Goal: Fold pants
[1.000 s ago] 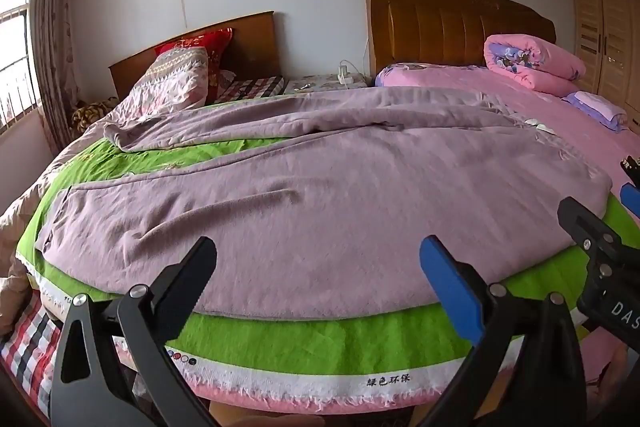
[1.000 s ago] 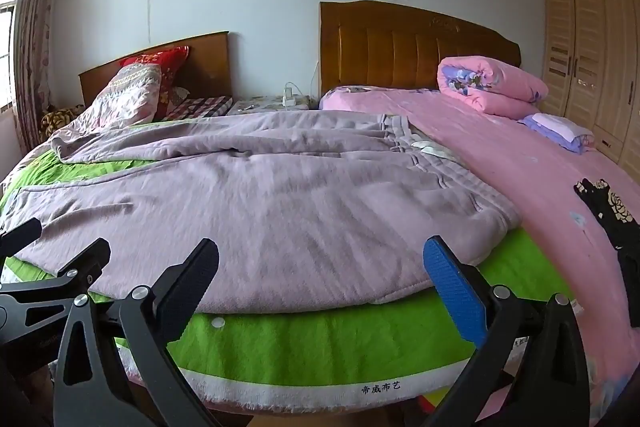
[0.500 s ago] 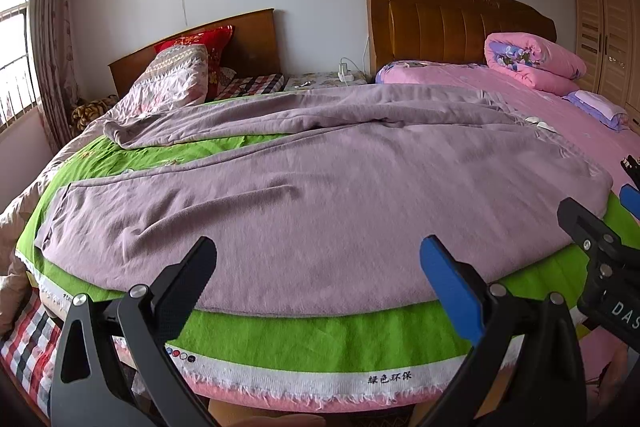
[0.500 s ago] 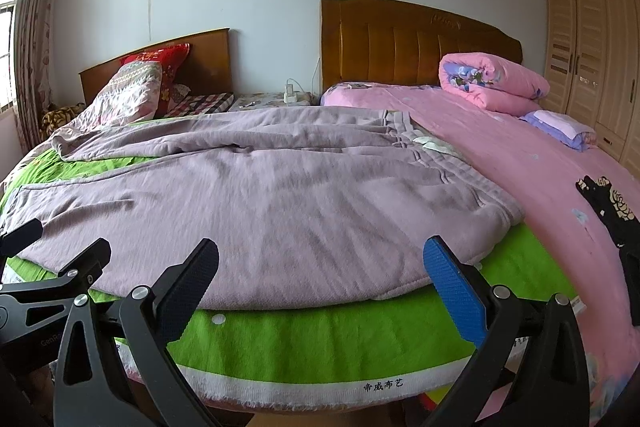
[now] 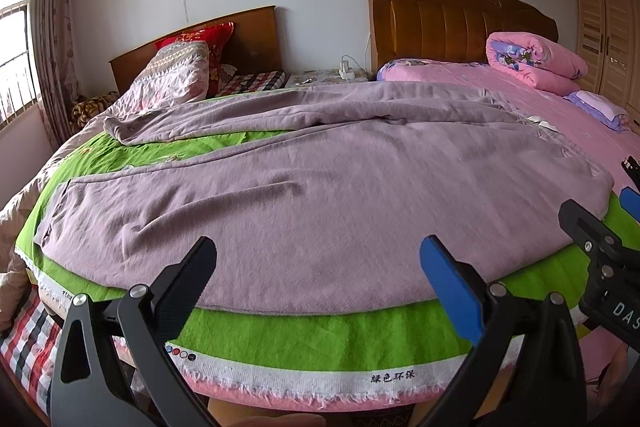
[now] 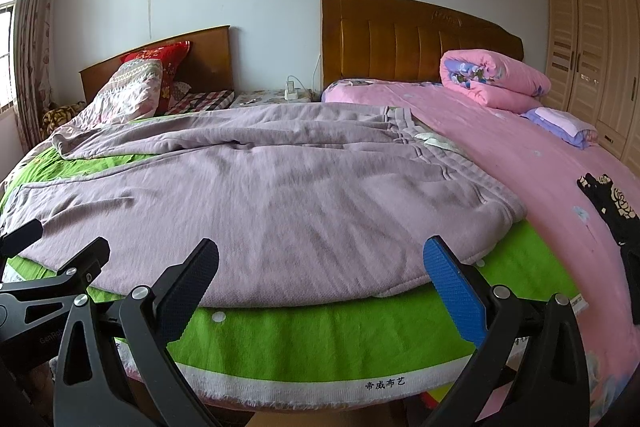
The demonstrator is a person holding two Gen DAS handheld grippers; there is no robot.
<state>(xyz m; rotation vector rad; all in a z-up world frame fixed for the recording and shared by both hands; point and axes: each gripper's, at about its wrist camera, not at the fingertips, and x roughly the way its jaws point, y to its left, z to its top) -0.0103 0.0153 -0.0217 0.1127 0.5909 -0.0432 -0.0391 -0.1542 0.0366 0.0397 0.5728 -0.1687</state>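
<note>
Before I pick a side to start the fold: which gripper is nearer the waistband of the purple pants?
Right. The right gripper hovers open near the waistband end; the left gripper, also open, faces the pants mid-length, farther toward the leg cuffs.

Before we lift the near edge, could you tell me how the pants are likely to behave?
The pants will probably be floppy: they lie creased and follow the bed's shape. The fabric looks thick and fleecy, so likely somewhat heavy and not slippery on the green cloth. Lifted at one point, they would likely sag.
</note>
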